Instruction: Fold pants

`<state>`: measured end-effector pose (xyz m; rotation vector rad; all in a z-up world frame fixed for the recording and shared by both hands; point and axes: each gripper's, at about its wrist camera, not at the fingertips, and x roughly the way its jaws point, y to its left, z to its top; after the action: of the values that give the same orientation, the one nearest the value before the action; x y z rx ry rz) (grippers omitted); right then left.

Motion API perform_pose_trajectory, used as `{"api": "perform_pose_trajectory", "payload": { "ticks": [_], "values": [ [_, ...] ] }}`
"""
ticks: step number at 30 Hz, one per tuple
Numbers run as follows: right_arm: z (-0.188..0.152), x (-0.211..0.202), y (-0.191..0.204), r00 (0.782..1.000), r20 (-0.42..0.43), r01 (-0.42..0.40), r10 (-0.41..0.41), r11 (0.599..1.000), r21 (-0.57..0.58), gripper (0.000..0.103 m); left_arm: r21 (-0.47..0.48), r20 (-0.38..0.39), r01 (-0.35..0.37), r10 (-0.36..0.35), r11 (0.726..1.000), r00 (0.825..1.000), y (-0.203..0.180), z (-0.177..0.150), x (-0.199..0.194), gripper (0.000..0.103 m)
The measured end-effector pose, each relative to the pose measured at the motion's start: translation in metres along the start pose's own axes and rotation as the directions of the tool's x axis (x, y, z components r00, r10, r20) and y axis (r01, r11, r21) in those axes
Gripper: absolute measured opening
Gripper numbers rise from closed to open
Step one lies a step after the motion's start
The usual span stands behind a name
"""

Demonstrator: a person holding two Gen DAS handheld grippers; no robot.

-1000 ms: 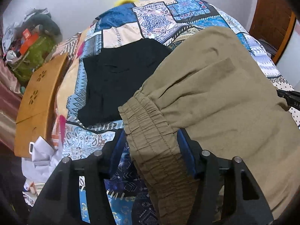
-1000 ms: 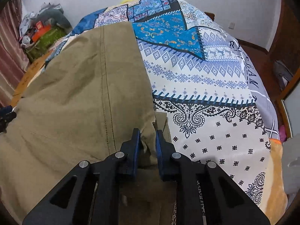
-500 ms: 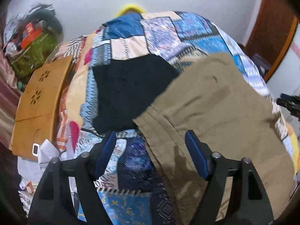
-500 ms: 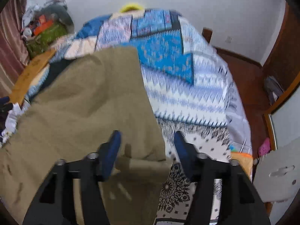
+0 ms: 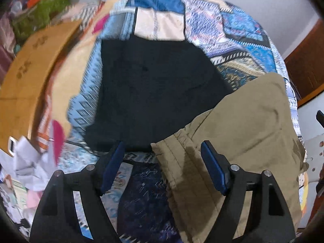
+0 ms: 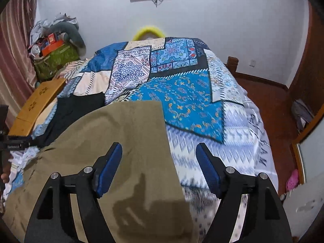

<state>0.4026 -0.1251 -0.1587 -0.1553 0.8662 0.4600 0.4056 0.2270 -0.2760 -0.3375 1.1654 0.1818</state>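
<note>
Khaki pants point(image 5: 239, 141) lie flat on the patterned bedspread point(image 5: 232, 32); they also show in the right wrist view point(image 6: 121, 141). My left gripper point(image 5: 162, 166) is open and empty, raised above the pants' left edge with its stitched band. My right gripper point(image 6: 159, 167) is open and empty, raised above the pants' right edge. A folded black garment point(image 5: 154, 89) lies on the bed left of and beyond the khaki pants, and shows in the right wrist view point(image 6: 75, 107) too.
A wooden lap table point(image 5: 34, 68) stands at the bed's left side, with white cloth and papers point(image 5: 28, 162) below it. A green bag with clutter point(image 6: 54, 56) sits in the far left corner. Wooden floor point(image 6: 269, 101) and a door lie to the right.
Both grippers opened and let go of the khaki pants, then lifted and pulled back. The pants now lie flat on the bed.
</note>
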Motion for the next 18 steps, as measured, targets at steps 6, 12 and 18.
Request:
{"api": "perform_pose_trajectory", "payload": {
  "ticks": [6,12,18],
  "values": [
    [0.025,0.053,-0.007,1.0,-0.017,-0.001,0.001,1.0,-0.004,0.072,-0.048,-0.089,0.048,-0.052,0.998,0.995,-0.001,0.002,0.04,0.078],
    [0.041,0.108,-0.019,0.996,-0.072,-0.049,0.056,0.994,0.1,0.066,-0.03,-0.112,0.135,-0.138,0.99,0.984,-0.005,0.005,0.06,0.074],
    [0.038,0.129,-0.006,0.992,-0.068,-0.093,0.103,0.986,0.14,0.026,0.06,-0.03,0.095,-0.094,0.994,0.995,-0.011,0.0,0.05,0.055]
  ]
}}
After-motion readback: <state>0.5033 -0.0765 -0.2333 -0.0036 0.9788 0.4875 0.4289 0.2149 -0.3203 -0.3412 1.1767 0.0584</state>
